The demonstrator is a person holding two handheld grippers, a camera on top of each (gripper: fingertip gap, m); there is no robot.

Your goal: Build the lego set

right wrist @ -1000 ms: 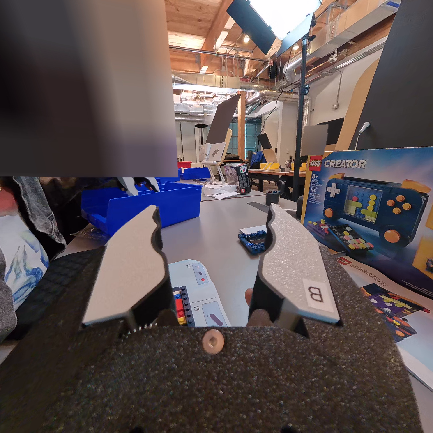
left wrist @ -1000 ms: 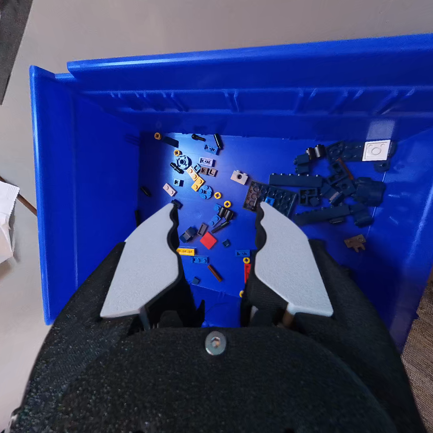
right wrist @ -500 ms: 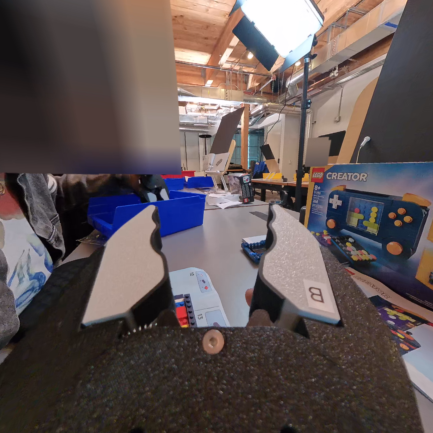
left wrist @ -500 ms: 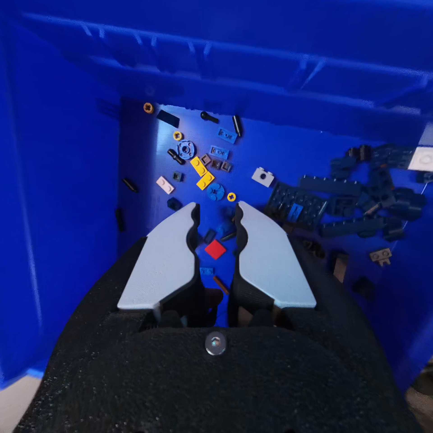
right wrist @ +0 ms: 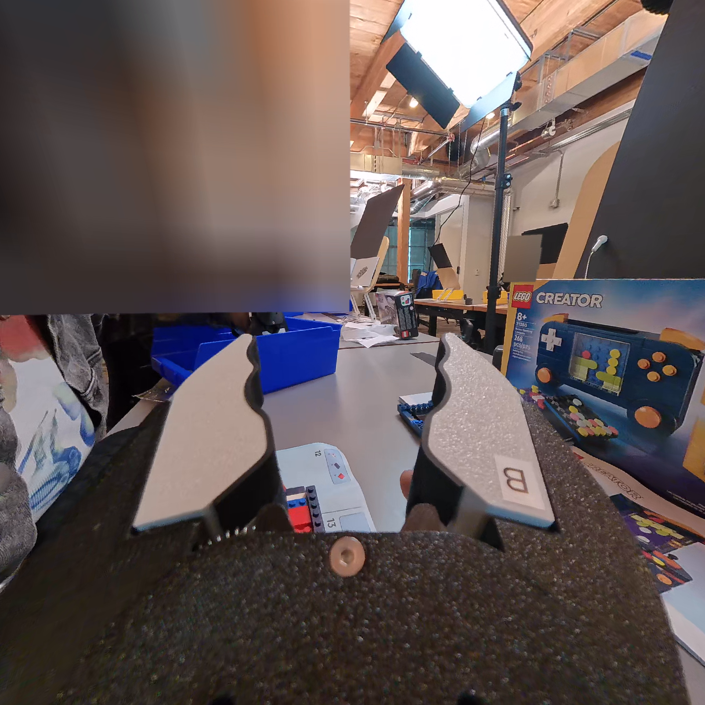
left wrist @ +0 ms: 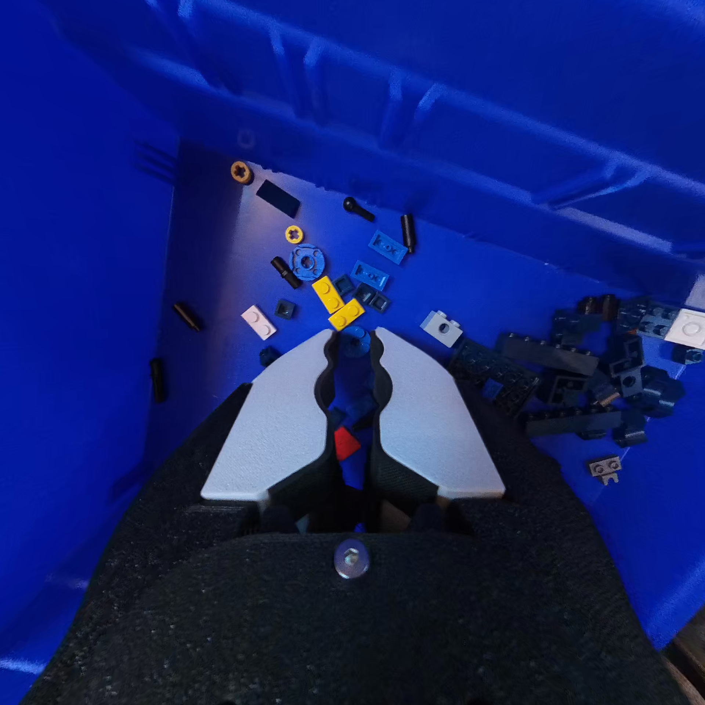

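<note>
The left claw (left wrist: 353,337) points steeply down into a blue plastic bin (left wrist: 95,267), its pale matte fingers (left wrist: 282,412) with black wavy inner pads drawn close, tips on either side of a small round blue stud piece (left wrist: 355,342) on the bin floor; whether the pads actually press on it cannot be told. Just past the tips lie two glossy yellow two-stud plates (left wrist: 335,303) set in an L, with a flat round blue disc (left wrist: 306,262), a white two-stud plate (left wrist: 258,322) and short black pins around them toward the bin's far left corner. A grey block with a hole (left wrist: 442,328) lies to the right, and a heap of dark navy bricks (left wrist: 595,374) fills the right side of the floor. A red tile (left wrist: 345,442) shows between the fingers lower down. The right claw (right wrist: 345,343) is held level, low over a smooth grey surface (right wrist: 362,400), its speckled grey fingers (right wrist: 480,416) wide apart and holding nothing. A printed instruction sheet (right wrist: 328,477) lies under it, a blue studded frame (right wrist: 414,414) by its right finger, a glossy cardboard toy box (right wrist: 610,366) at the right edge, and the blue bin (right wrist: 297,354) toward the far left.
</note>
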